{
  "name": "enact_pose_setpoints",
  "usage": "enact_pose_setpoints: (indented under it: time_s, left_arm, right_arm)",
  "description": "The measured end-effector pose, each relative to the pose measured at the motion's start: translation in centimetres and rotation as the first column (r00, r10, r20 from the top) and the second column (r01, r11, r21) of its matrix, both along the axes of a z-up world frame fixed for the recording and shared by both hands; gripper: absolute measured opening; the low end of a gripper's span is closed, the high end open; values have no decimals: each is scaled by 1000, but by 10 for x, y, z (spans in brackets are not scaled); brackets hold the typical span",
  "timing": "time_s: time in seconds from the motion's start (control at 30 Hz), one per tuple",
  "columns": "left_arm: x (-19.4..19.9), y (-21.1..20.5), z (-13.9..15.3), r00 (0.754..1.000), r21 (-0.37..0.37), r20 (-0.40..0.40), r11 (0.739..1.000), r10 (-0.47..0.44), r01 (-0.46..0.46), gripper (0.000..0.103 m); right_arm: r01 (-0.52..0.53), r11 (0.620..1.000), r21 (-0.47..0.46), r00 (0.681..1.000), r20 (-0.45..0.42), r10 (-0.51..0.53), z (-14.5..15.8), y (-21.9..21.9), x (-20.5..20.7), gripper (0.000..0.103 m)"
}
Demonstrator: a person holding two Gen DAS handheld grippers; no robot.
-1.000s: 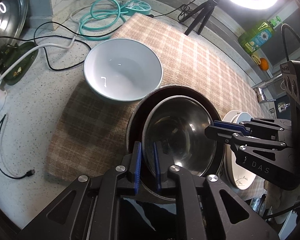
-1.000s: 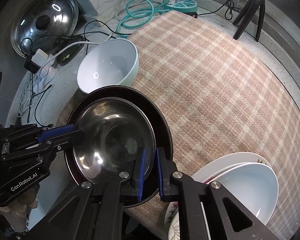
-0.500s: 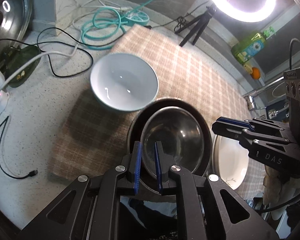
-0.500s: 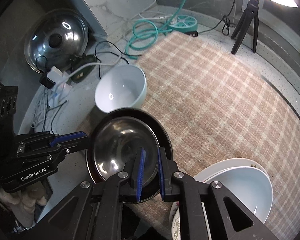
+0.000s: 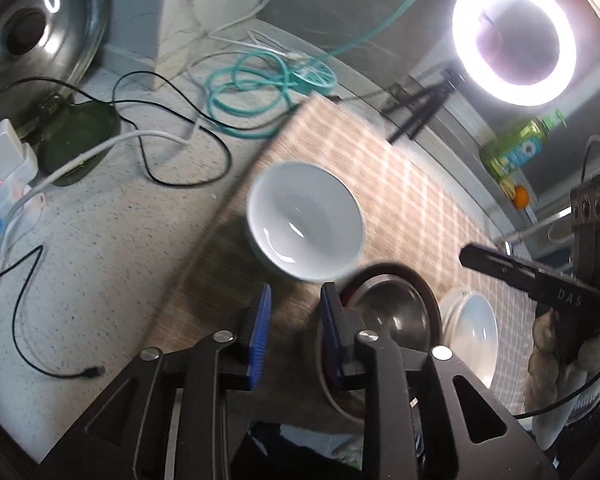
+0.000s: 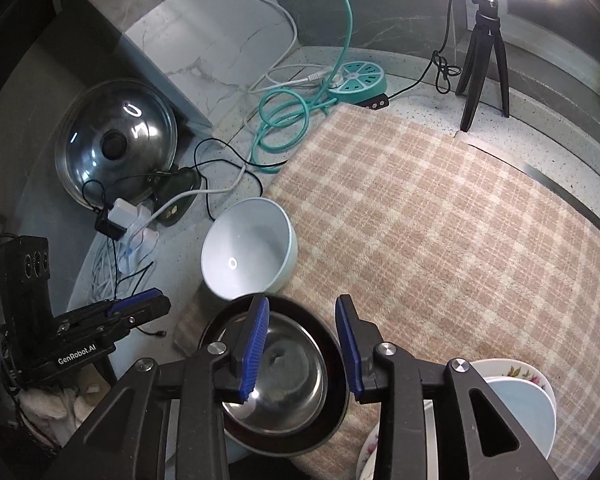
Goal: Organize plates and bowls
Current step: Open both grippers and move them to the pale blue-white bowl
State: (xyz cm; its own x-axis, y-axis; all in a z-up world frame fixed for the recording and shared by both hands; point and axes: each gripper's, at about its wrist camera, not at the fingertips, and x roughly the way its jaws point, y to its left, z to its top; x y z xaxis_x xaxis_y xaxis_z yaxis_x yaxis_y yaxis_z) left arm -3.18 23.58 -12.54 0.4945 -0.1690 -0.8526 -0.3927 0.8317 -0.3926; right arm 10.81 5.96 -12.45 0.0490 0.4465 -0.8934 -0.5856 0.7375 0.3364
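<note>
Blurred in left wrist view: checked mat [image 5: 384, 184], tripod [image 5: 420, 108]. Steel bowl [image 6: 288, 364] partly hidden behind right gripper [image 6: 302, 344] fingers. Stacked plates [image 6: 532, 400] at worktop's near edge cut off by frame bottom.

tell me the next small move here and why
Probably bring the left gripper toward the white bowl, the nearest dish lying alone on the checked cloth. The steel bowl already sits nested in the dark pan, and both grippers, whose jaws have just been opening, hold nothing; the right gripper hangs above that stack.
</note>
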Motion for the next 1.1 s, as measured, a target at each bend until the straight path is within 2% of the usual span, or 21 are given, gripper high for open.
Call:
enact_pose_setpoints:
  time_s: [0.13, 0.33, 0.4, 0.57, 0.7, 0.77, 0.83, 0.9, 1.03, 1.1]
  left_arm:
    - [11, 18, -10, 1000, -34, 1, 999, 24, -24, 28]
    - [29, 35, -30, 1000, -97, -16, 995, -1, -1, 28]
    - [32, 44, -38, 999, -131, -39, 991, 9, -14, 28]
    - [35, 69, -52, 996, -163, -86, 985, 36, -50, 28]
    - [34, 79, -50, 995, -112, -91, 992, 41, -51, 28]
    - [33, 76, -41, 999, -58, -39, 998, 31, -33, 29]
    - [31, 75, -35, 999, -11, 12, 999, 35, -35, 39]
    - [30, 74, -33, 998, -11, 57, 999, 31, -30, 39]
    - [34, 71, -37, 999, -30, 40, 999, 23, -22, 41]
    - [38, 68, -42, 1000, -22, 0, 1000, 13, -13, 41]
  right_arm:
    - [14, 1000, 2, 999, -31, -14, -11, 10, 10, 32]
    - [29, 1000, -9, 997, -66, -29, -26, 34, 20, 32]
    - [33, 999, -7, 997, -69, -33, -28, 39, 20, 32]
    - [52, 998, -27, 997, -62, -53, -35, 48, 24, 32]
    - [95, 995, -28, 993, -74, -97, -39, 48, 31, 32]
    - [107, 994, -31, 991, -79, -109, -41, 49, 33, 32]
    - [105, 994, -41, 991, -74, -108, -43, 51, 34, 32]
    - [100, 994, -45, 992, -70, -103, -44, 54, 34, 32]
    - [87, 996, -37, 994, -63, -89, -44, 57, 34, 32]
    - [70, 997, -45, 996, -54, -73, -45, 58, 35, 32]
